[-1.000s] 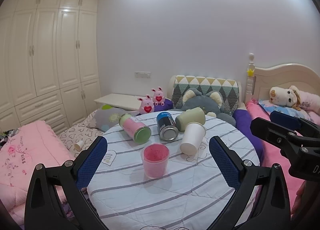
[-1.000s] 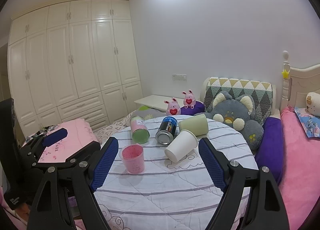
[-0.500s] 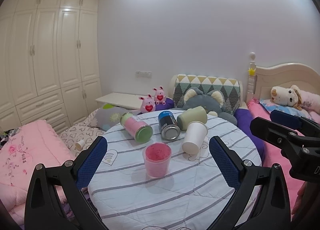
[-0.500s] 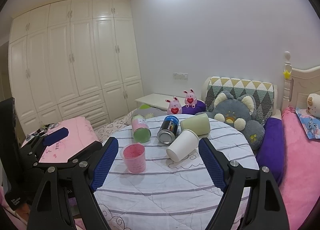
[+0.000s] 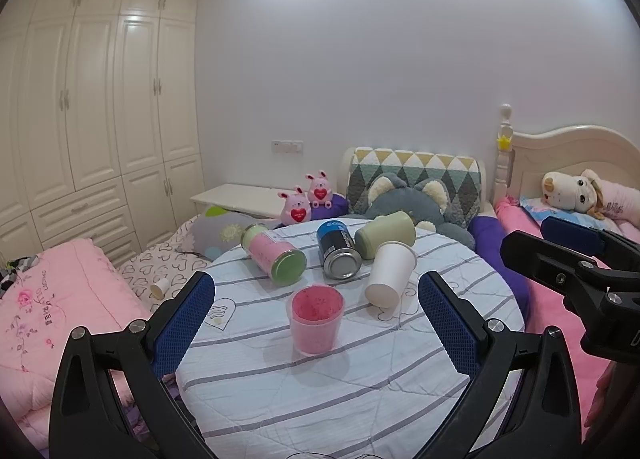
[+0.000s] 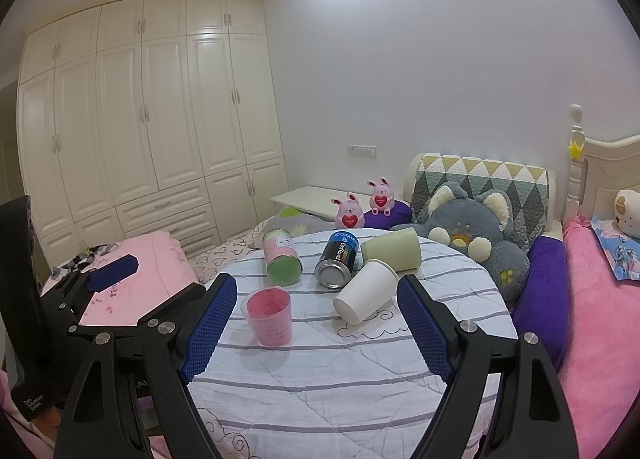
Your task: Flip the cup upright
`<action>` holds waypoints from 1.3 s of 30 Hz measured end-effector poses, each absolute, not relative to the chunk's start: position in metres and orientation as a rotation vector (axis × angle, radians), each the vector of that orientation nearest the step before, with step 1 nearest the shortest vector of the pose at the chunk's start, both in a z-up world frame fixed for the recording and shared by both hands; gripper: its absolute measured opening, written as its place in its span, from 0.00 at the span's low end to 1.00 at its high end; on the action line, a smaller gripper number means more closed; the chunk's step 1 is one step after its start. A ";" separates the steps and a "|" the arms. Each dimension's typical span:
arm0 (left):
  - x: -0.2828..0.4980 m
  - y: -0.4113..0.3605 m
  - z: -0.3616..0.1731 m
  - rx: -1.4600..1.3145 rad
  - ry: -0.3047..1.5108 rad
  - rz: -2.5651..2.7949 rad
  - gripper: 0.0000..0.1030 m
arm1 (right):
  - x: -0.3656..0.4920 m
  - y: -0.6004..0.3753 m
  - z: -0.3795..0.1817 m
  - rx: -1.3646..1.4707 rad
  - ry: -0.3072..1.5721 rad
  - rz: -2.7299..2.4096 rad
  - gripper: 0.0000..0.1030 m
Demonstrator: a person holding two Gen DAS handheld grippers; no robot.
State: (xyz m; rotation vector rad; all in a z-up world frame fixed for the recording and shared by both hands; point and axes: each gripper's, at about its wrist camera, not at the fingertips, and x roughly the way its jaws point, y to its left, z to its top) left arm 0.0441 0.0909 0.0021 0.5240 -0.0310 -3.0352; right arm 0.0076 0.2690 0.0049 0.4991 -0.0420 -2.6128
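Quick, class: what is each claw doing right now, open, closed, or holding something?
Left claw: open, holding nothing.
Right claw: open, holding nothing.

My right gripper (image 6: 316,323) hangs wide open. The white paper cup (image 6: 366,292) lies tipped between my fingers. A pink cup (image 6: 269,316) stands upright left of it.

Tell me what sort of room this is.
Most likely a bedroom: a bed headboard with plush toys, a tall built-in wardrobe, and pink bedding beside the quilt-covered round table.
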 end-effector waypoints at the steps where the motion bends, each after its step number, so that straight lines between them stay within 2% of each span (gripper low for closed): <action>1: 0.044 0.090 0.002 0.523 -0.031 -3.035 1.00 | 0.008 0.269 0.005 0.500 -0.044 -2.611 0.81; 39: 0.040 0.093 -0.002 0.558 -0.059 -3.030 1.00 | 0.007 0.273 0.005 0.517 -0.041 -2.613 0.81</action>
